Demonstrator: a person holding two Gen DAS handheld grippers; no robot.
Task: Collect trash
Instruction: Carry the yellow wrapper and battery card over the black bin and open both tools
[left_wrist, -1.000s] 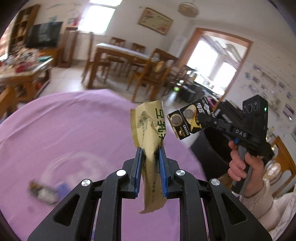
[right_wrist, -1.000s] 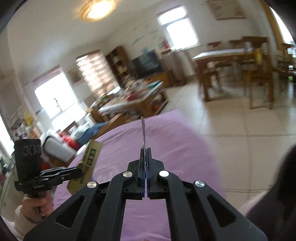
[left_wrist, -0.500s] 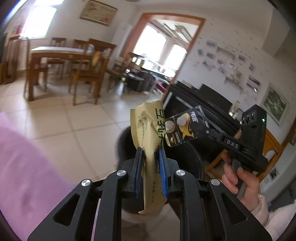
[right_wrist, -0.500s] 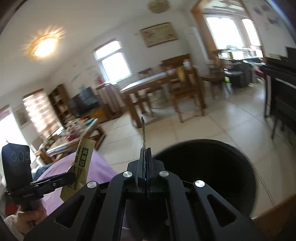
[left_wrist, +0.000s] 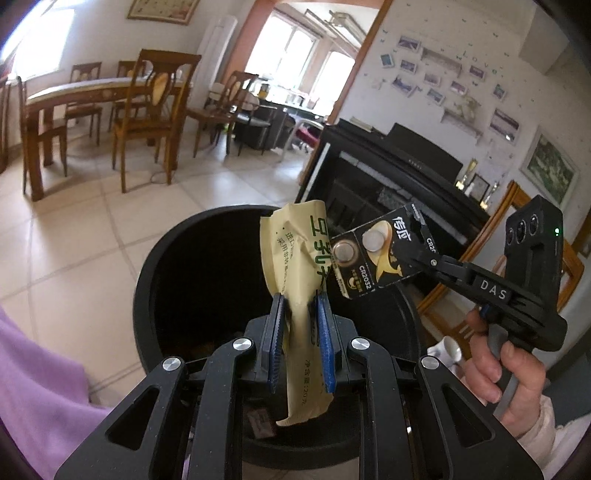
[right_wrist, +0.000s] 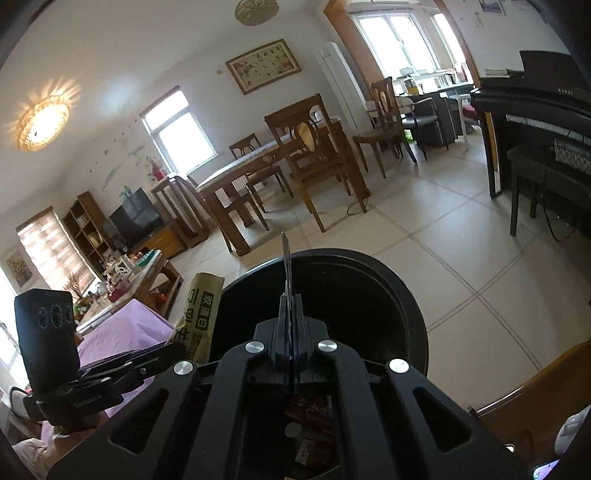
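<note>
My left gripper (left_wrist: 299, 306) is shut on a crumpled yellow wrapper (left_wrist: 295, 258) with green print, held over the open mouth of a black round trash bin (left_wrist: 147, 280). My right gripper (right_wrist: 290, 299) is shut on a thin black battery card (right_wrist: 286, 254), seen edge-on over the same bin (right_wrist: 406, 295). In the left wrist view the card (left_wrist: 373, 258) shows two coin cells and touches the wrapper's right side. The wrapper also shows in the right wrist view (right_wrist: 199, 310). Some trash lies at the bin's bottom (right_wrist: 310, 410).
The purple tablecloth edge (left_wrist: 33, 387) is at lower left. A black piano (left_wrist: 388, 173) stands behind the bin. A wooden dining table with chairs (left_wrist: 110, 107) stands across the tiled floor. A wooden piece (right_wrist: 524, 402) is at the right of the bin.
Both grippers have swung from over the purple table to over the black bin, each still holding its item. The bin now fills the lower middle of both views.
</note>
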